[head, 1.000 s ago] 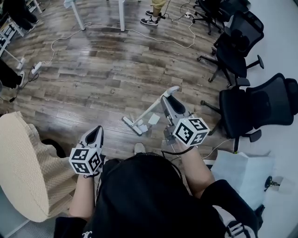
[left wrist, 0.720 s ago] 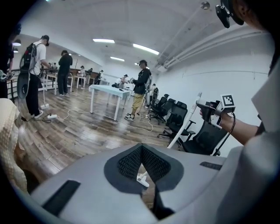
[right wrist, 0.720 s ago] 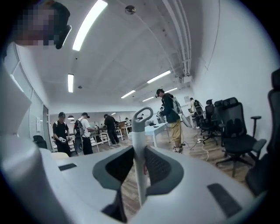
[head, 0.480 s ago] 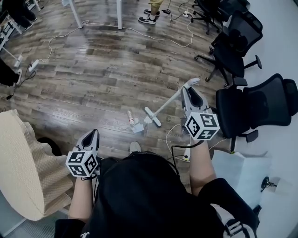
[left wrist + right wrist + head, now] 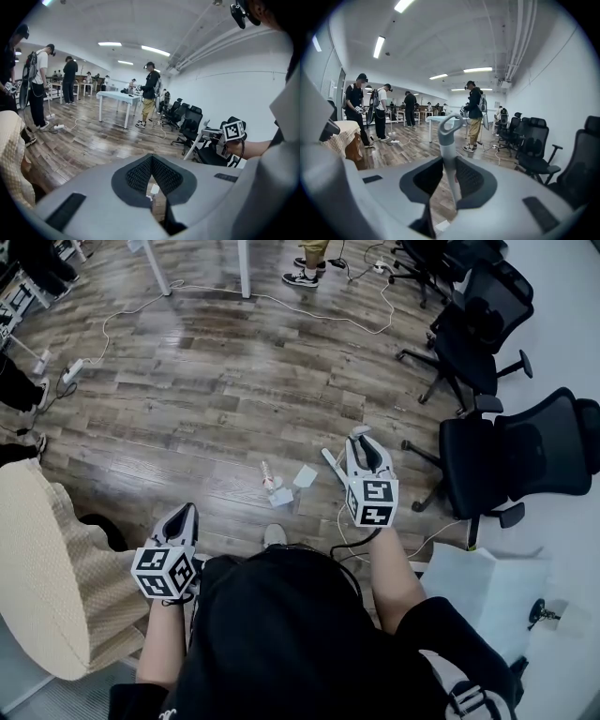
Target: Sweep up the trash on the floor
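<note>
Holding item: broom (image 5: 449,140), its grey-white handle clamped between the jaws of the right gripper (image 5: 359,439), loop end standing up past them. The grip sits high on the handle, probably so the lower end (image 5: 329,462) can reach the floor (image 5: 206,399) ahead of the person's feet.

Spare item: left gripper (image 5: 190,509), jaws closed on nothing, held low at the person's left side, well apart from the broom. It seems parked out of the way; no dustpan shows in any view.

Trash: one white paper scrap (image 5: 305,476) and a few smaller bits (image 5: 275,487), loose on the floor just left of the broom's lower end, not yet gathered.

Surface: dark wood-look planks, glossy, smooth enough for light paper to slide.

Room: open office. Black office chairs (image 5: 525,451) close on the right could crowd a wide stroke. White cable (image 5: 281,306) runs across the far floor; table legs (image 5: 246,268) beyond. Other people stand at a distance.
</note>
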The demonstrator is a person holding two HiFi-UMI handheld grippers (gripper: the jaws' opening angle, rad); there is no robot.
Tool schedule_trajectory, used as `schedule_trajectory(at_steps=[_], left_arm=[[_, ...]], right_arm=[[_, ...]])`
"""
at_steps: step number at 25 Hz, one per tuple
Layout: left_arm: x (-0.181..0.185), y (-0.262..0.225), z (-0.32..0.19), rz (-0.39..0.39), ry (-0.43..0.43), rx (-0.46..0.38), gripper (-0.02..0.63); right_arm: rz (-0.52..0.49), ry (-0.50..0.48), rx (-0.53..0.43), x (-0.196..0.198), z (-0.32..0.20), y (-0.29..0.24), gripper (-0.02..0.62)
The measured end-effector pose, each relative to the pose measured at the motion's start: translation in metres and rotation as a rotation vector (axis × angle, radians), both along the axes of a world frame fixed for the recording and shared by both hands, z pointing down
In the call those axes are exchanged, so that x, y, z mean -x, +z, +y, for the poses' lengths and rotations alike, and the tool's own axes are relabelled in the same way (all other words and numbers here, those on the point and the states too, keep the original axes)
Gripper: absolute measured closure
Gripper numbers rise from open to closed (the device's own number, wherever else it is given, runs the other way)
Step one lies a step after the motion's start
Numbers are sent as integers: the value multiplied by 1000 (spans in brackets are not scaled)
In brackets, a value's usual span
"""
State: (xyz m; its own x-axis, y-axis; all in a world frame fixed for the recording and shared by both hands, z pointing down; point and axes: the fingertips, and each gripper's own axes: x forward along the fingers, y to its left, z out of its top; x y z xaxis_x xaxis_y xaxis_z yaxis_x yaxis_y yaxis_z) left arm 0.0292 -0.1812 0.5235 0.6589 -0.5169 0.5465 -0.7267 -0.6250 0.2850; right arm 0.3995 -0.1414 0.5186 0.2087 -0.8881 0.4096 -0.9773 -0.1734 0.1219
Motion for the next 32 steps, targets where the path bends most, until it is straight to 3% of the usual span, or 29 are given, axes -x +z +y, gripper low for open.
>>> schedule_trajectory(at_steps=[7,14,25,32], left_arm=[[-8,0,5,-4,27,6,611],[-12,4,13,-4,52,5,611],[-10,-1,7,18,28,-2,611],[-45,-32,-9,91,63,-47,611]], right_arm=[[-159,-3,-11,24,-3,1,497],[-218,-18,-28,39,-9,-1,497],[-192,-117,-78,65,-25,-37,498],[-131,-190,-135,81,-33,-82,499]])
